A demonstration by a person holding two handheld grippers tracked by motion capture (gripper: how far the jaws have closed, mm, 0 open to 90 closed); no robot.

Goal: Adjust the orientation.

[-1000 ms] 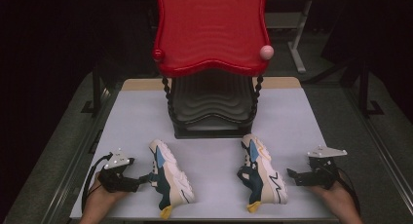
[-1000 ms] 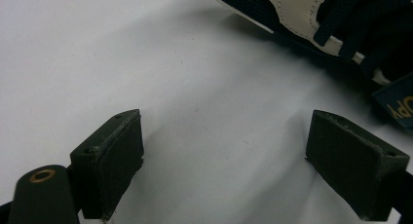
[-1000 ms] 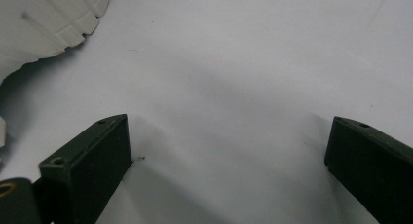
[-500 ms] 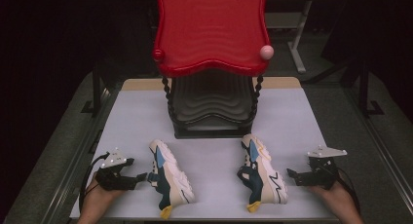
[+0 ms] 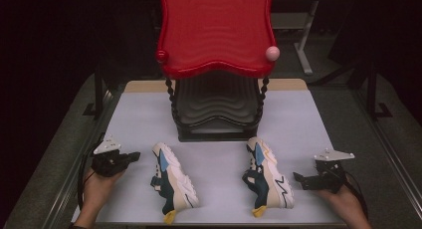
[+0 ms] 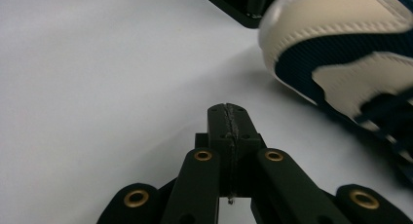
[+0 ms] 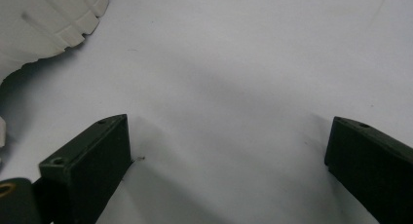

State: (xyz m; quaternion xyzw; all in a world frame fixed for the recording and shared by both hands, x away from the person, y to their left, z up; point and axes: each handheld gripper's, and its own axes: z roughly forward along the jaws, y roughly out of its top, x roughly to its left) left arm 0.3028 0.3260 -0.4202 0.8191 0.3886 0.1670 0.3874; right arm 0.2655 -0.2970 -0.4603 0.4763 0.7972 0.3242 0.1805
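Left gripper (image 5: 133, 157) is sitting at the near left of the white table (image 5: 298, 124), jaws pressed fully together with nothing between them; they've just been closing. In the left gripper view the closed tips (image 6: 229, 118) are resting low over bare table, with the left sneaker (image 6: 341, 53) up and to the right of them, apart from the tips. From the high view that left sneaker (image 5: 174, 181) is lying just right of the left gripper, not touching it, toe pointing away toward the rack. Right gripper (image 5: 300, 179) is sitting at the near right, jaws spread wide, empty. Right gripper view is showing bare table between the two jaws (image 7: 226, 151) and the sole of the right sneaker (image 7: 44, 24) at upper left, clear of the jaws. Right sneaker (image 5: 268, 176) is lying just left of the right gripper, near but not touching. The two sneakers are lying well apart, both in front of the black base of the red-topped rack (image 5: 216, 30).
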